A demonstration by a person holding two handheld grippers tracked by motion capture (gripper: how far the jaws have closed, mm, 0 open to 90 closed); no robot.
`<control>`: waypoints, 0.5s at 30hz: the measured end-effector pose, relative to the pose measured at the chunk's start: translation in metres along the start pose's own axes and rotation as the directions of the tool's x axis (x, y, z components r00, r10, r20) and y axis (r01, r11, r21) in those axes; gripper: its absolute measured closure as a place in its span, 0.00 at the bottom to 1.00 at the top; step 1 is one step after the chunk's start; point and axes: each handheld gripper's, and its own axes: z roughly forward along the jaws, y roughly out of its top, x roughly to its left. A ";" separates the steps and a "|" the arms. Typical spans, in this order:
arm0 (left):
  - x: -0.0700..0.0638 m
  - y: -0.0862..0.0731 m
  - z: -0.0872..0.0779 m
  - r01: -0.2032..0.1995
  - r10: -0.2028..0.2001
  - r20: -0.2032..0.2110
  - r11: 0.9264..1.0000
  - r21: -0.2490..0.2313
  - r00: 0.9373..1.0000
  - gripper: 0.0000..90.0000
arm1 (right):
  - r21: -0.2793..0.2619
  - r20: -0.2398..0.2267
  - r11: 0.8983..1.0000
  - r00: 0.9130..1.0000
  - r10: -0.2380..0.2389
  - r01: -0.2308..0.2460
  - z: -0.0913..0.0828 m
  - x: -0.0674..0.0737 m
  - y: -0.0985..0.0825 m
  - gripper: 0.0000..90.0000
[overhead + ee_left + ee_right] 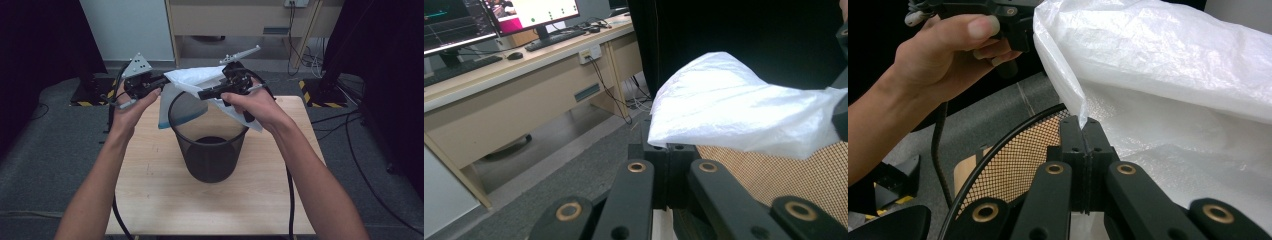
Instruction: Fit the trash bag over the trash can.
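While both grippers' jaws clench the bag stretched between them, the bin stands directly below, mouth up.

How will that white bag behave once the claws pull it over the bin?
The bag looks thin and crinkled, so probably floppy and light. It sags between both claws, so it'll likely drape. Its glossy film may slip from a pinch.
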 end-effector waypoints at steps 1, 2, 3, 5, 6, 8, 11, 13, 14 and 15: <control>-0.001 -0.001 -0.002 -0.003 0.003 -0.004 1.000 0.004 1.000 1.00 | 0.002 0.000 1.000 1.000 0.000 0.000 0.001 0.000 0.000 1.00; -0.002 -0.002 -0.003 -0.001 0.001 -0.004 1.000 0.003 1.000 1.00 | 0.006 0.001 1.000 1.000 -0.003 0.003 0.003 0.001 0.000 1.00; -0.002 -0.003 -0.005 -0.006 0.006 -0.005 1.000 0.001 1.000 1.00 | 0.008 0.002 1.000 1.000 0.000 0.000 0.004 0.001 0.000 1.00; 0.000 -0.005 -0.009 -0.031 0.031 -0.014 0.999 -0.015 0.999 1.00 | 0.009 -0.001 1.000 1.000 -0.001 0.001 0.007 0.002 0.001 1.00; 0.000 -0.006 -0.010 -0.030 0.030 -0.016 0.999 -0.014 0.999 1.00 | 0.011 -0.002 1.000 1.000 -0.001 0.001 0.009 0.003 0.002 1.00; 0.001 -0.008 -0.014 -0.026 0.026 -0.023 1.000 -0.013 0.999 1.00 | 0.013 -0.008 1.000 1.000 -0.004 0.004 0.012 0.005 0.002 1.00; 0.002 -0.012 -0.020 -0.024 0.023 -0.034 1.000 -0.011 0.999 1.00 | 0.021 -0.012 1.000 1.000 -0.011 0.011 0.016 0.008 0.003 1.00; 0.003 -0.013 -0.023 -0.023 0.022 -0.038 1.000 -0.013 0.999 1.00 | 0.025 -0.015 1.000 1.000 -0.016 0.016 0.019 0.011 0.004 1.00; 0.003 -0.014 -0.024 -0.023 0.022 -0.040 1.000 -0.015 0.999 1.00 | 0.029 -0.018 0.999 1.000 -0.015 0.016 0.020 0.012 0.004 1.00; 0.003 -0.014 -0.026 -0.020 0.019 -0.042 1.000 -0.019 0.999 1.00 | 0.030 -0.020 0.999 1.000 -0.017 0.017 0.021 0.013 0.004 1.00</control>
